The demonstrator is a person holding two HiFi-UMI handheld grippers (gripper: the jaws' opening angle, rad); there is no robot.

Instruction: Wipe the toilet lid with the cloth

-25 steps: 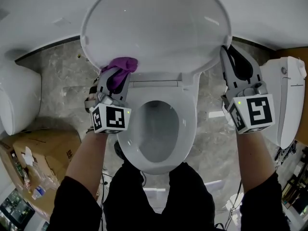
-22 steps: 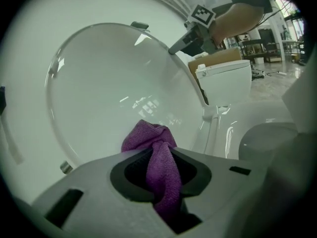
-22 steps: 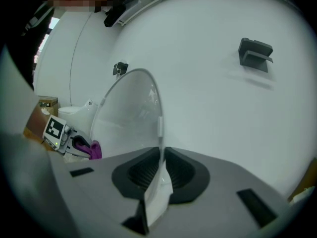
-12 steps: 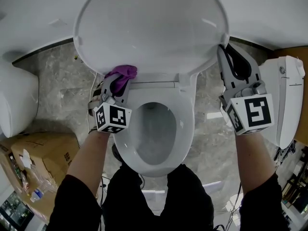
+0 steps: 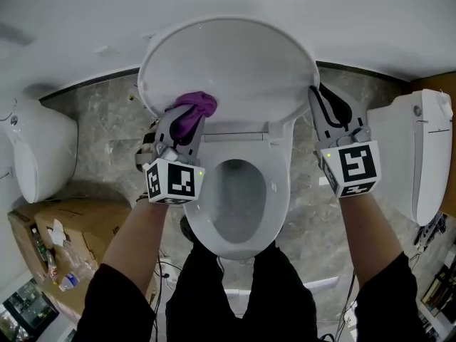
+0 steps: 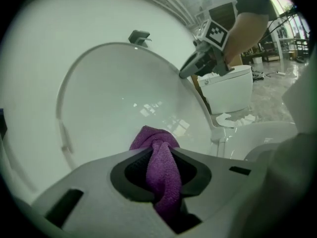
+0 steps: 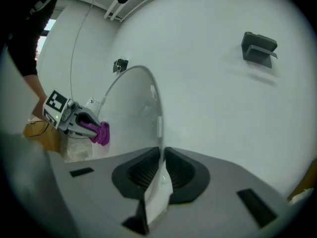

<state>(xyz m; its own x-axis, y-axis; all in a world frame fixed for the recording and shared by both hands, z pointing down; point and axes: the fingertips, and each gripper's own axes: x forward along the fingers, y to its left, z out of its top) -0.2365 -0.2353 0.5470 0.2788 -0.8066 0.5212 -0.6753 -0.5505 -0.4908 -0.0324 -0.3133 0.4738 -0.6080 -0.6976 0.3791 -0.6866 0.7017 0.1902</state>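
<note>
Two grippers are at the toilet lid [image 5: 235, 63], which stands raised against the white wall [image 5: 71, 20]. Far left of the lid, a white ceramic fixture [image 5: 35, 155] stands on the grey marbled floor [image 5: 107, 112]. A cardboard box [image 5: 68, 230] sits below and to the left of the lid.

At the lid's lower left, the left gripper [image 5: 187, 123] has its jaws closed on the purple cloth [image 5: 194, 111]. In the left gripper view the cloth [image 6: 159, 155] runs up between the jaws as a bunched fold. Its free end bulges past the tips and lies against the lid's inner face [image 6: 109, 108]. Below the lid, the seat and bowl [image 5: 239, 191] lie between the person's forearms.

At the lid's right rim, the right gripper [image 5: 315, 95] is clamped narrow on the lid's edge. In the right gripper view the thin white rim [image 7: 158, 192] passes straight between the two dark ribbed pads, and the lid curves up and away from them. The cloth [image 7: 101, 133] shows at the lid's far side, held by the other gripper.

A dark fitting [image 7: 258, 47] sits on the wall to the right of the lid. Right of the lid in the head view, a second white fixture [image 5: 413, 155] stands well apart from it.
</note>
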